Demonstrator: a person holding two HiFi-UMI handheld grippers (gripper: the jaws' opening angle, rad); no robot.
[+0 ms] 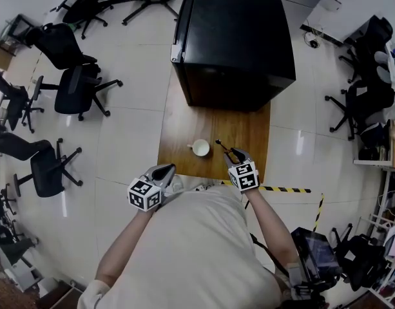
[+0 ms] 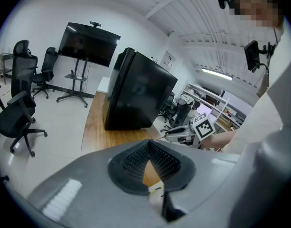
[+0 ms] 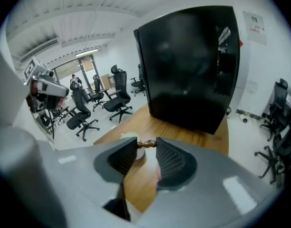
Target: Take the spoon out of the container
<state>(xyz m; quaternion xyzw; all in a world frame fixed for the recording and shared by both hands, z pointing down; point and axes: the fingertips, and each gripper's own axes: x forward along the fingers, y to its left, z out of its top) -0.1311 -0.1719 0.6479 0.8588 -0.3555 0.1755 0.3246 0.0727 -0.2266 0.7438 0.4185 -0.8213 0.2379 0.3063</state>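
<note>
A white cup (image 1: 200, 148) stands on the wooden table (image 1: 184, 124) near its front edge. My right gripper (image 1: 231, 152) is shut on a dark spoon (image 1: 221, 145), which sticks out up and to the left, just right of the cup and apart from it. In the right gripper view the spoon's brown beaded handle (image 3: 145, 145) lies crosswise between the jaw tips, with the cup (image 3: 139, 153) partly hidden behind them. My left gripper (image 1: 163, 170) hovers at the table's front left corner. Its jaws meet at the tips with nothing between them (image 2: 147, 144).
A large black cabinet (image 1: 232, 40) fills the far half of the table. Office chairs (image 1: 75, 89) stand on the tiled floor to the left. Yellow-black tape (image 1: 284, 189) marks the floor at the right. The right gripper's marker cube (image 2: 204, 126) shows in the left gripper view.
</note>
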